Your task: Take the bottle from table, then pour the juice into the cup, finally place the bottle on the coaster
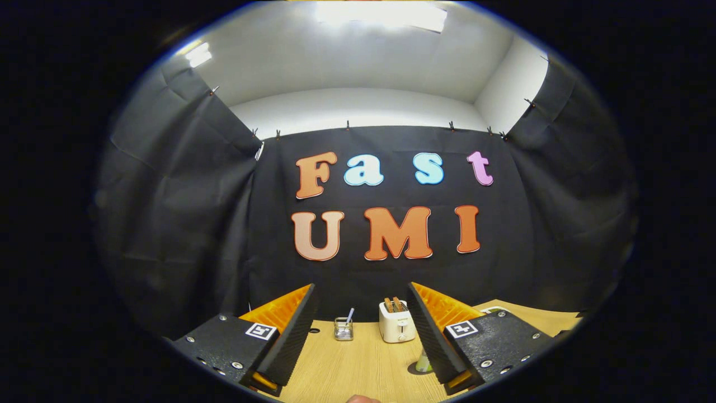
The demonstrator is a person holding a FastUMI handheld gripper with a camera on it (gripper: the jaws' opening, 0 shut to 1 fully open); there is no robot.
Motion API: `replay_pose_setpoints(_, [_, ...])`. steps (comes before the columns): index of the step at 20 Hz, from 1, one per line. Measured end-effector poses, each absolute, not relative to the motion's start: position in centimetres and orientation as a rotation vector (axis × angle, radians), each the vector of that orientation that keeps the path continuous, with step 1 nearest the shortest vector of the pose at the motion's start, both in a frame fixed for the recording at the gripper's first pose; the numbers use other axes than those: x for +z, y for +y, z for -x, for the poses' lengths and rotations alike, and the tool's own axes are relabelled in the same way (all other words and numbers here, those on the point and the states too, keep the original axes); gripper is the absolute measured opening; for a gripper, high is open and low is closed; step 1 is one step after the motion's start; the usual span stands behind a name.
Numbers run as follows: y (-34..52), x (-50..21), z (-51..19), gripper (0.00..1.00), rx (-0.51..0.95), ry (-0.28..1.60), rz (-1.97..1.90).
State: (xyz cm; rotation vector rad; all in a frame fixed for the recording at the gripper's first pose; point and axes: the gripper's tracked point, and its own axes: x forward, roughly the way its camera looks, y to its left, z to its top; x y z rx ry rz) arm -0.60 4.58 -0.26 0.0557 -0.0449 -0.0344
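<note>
My gripper [362, 291] is held above the wooden table [358, 364] with its fingers spread wide apart and nothing between them. A small pale green object [423, 362] stands on the table right against the inner side of the right finger, over a dark round patch. Most of it is hidden behind that finger, so I cannot tell whether it is the bottle or the cup.
Beyond the fingers, at the far edge of the table against the black cloth wall, stand a white toaster [396, 323] and a small glass jar with a straw [343, 328]. A white edge of something [495, 309] peeks out past the right finger.
</note>
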Motion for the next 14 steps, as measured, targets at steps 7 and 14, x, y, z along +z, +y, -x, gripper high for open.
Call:
replay_pose_setpoints(7, [3.77,0.01,1.2,0.94,-0.029,-0.063,-0.052])
replay_pose_setpoints(14, [3.65,-0.08,1.32,0.94,-0.015,-0.06,-0.034])
